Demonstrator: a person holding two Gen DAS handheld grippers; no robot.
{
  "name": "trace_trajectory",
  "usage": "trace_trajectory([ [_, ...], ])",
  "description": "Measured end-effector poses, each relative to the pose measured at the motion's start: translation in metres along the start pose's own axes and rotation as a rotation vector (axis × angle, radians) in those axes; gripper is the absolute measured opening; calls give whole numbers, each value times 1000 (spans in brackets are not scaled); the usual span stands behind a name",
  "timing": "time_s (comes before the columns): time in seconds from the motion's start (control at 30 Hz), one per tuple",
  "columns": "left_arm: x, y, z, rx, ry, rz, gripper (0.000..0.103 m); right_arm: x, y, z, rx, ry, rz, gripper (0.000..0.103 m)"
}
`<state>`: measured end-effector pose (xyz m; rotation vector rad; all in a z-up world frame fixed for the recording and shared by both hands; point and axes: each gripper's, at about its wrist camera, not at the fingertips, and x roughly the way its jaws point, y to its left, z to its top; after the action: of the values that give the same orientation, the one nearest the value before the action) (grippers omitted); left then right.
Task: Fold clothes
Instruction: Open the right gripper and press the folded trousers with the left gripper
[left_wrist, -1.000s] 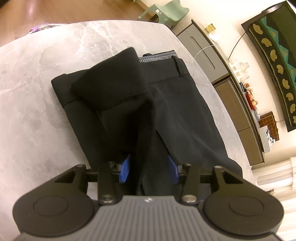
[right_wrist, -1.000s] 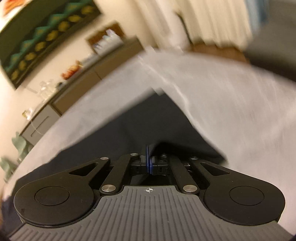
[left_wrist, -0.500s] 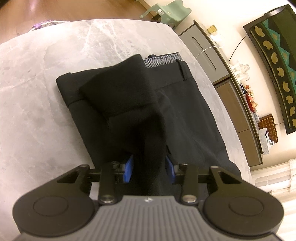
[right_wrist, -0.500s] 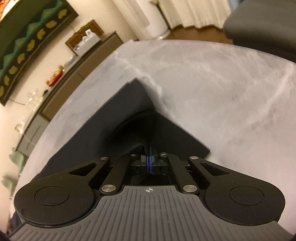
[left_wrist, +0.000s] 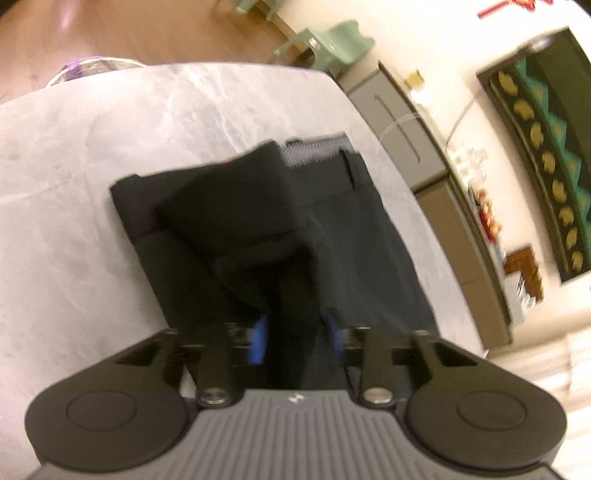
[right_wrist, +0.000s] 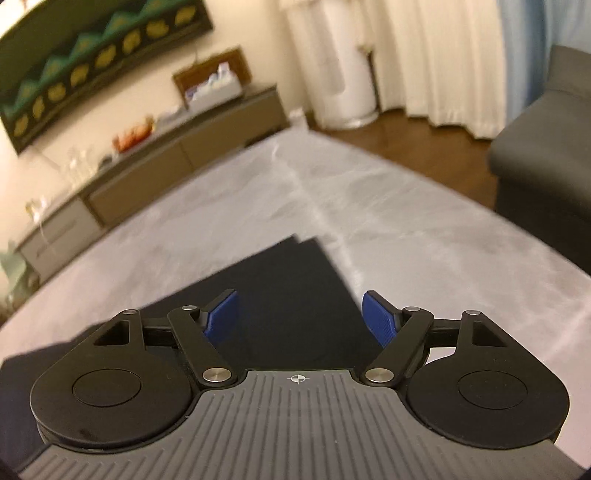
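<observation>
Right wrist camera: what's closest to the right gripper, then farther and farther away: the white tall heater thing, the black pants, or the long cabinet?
1. black pants, just below the right gripper.
2. long cabinet, beyond the table, left.
3. white tall heater thing, far back by the curtains.

Grey marble-look tabletop (right_wrist: 424, 229) spreads ahead of the fingers. Beyond it, a long low brown-and-grey sideboard (right_wrist: 166, 162) runs along a cream wall (right_wrist: 258, 44), cluttered on top, items too blurred to name. A dark framed hanging with green and gold shapes (right_wrist: 92, 62) is above it. Far right of the fingers: cream curtains (right_wrist: 436, 59), a white cylindrical appliance (right_wrist: 343, 74), a dark grey sofa (right_wrist: 546, 147). Brown wood floor (left_wrist: 147, 33); a pale green chair (left_wrist: 332, 40) far ahead in the left wrist view. Warm indoor light.
</observation>
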<state>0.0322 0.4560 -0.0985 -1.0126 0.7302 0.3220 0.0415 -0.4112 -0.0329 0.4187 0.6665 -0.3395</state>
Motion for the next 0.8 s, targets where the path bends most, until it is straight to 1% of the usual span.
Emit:
trace_trajectory([
  [0.07,-6,6,3,-36,-17,-30,19,17,9,3,-37,36,15,77],
  [0.13,-10,9,6,-60,-33,-53,19,32,20,3,-59,71,51,78],
  [0.17,-10,7,6,-54,-38,-53,24,38,25,3,-67,84,66,79],
  [0.23,-7,0,6,-29,-42,-44,47,43,30,2,-78,98,81,80],
  [0.27,-5,-4,7,-9,-51,-31,72,47,32,3,-85,100,81,80],
  [0.3,-5,-8,9,24,-71,0,65,50,33,4,-92,102,81,81],
  [0.33,-4,-13,12,58,-92,30,43,52,34,4,-97,104,82,82],
  [0.37,-3,-18,15,91,-112,60,9,52,35,5,-99,107,87,82],
  [0.4,-8,-18,15,110,-138,68,4,54,35,6,-103,115,92,82],
  [0.43,-24,-12,11,99,-177,33,4,57,36,6,-113,127,92,82],
  [0.47,-39,-4,6,86,-205,15,4,59,36,6,-123,139,92,82],
  [0.5,-48,6,0,59,-206,37,4,60,36,7,-128,145,93,82],
  [0.57,-42,32,-2,-43,-137,116,4,63,38,9,-130,148,109,82],
  [0.67,-33,39,1,-41,-94,138,6,69,46,11,-155,161,135,82],
  [0.73,-36,29,-1,-9,-106,134,17,69,48,12,-170,166,135,82],
  [0.8,-38,21,-4,-5,-124,123,33,65,40,18,-146,143,131,82],
])
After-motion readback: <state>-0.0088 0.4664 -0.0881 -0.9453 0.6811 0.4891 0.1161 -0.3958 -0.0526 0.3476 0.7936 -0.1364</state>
